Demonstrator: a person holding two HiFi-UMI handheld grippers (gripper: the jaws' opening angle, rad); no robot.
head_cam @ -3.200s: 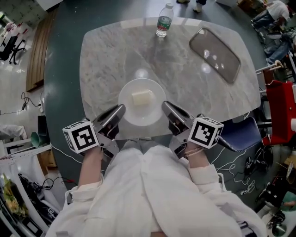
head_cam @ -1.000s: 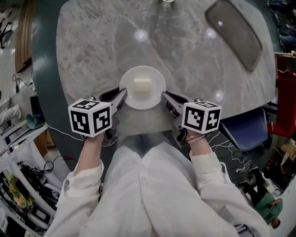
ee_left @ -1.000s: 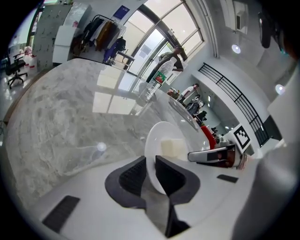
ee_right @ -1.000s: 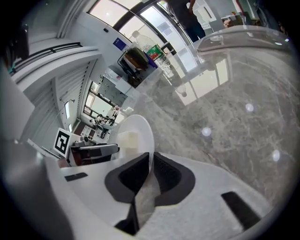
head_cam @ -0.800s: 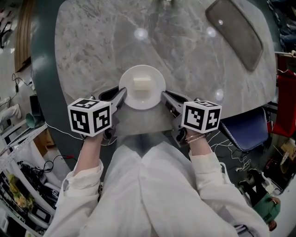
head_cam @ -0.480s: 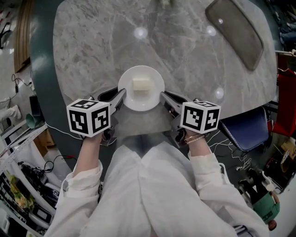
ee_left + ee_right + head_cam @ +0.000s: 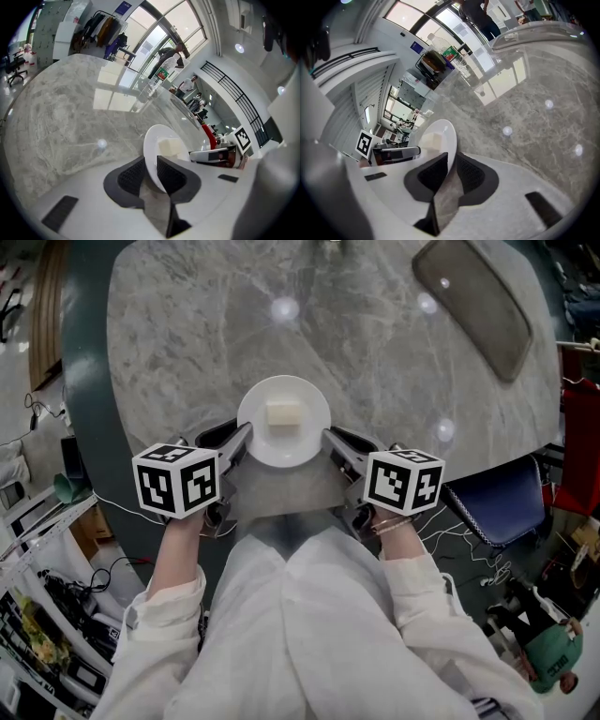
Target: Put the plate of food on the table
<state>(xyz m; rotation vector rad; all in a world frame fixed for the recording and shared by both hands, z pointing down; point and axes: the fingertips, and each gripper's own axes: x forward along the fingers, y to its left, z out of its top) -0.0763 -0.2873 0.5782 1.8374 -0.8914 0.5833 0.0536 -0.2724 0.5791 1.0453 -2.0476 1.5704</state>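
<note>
Just then my left gripper [image 7: 240, 437] had its jaws around the left rim of the plate [image 7: 281, 446]; they had just been opening, and the pads stood slightly loose of it. My right gripper [image 7: 331, 438] was clamped on the opposite rim. The plate, with a pale block of food [image 7: 283, 415], sat on the marble table [image 7: 187, 334] near its front edge.

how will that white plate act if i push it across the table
The plate looks stiff and glazed, so it would probably slide easily on the polished table. Probably brittle if knocked. The food block may shift if it tilts.
</note>
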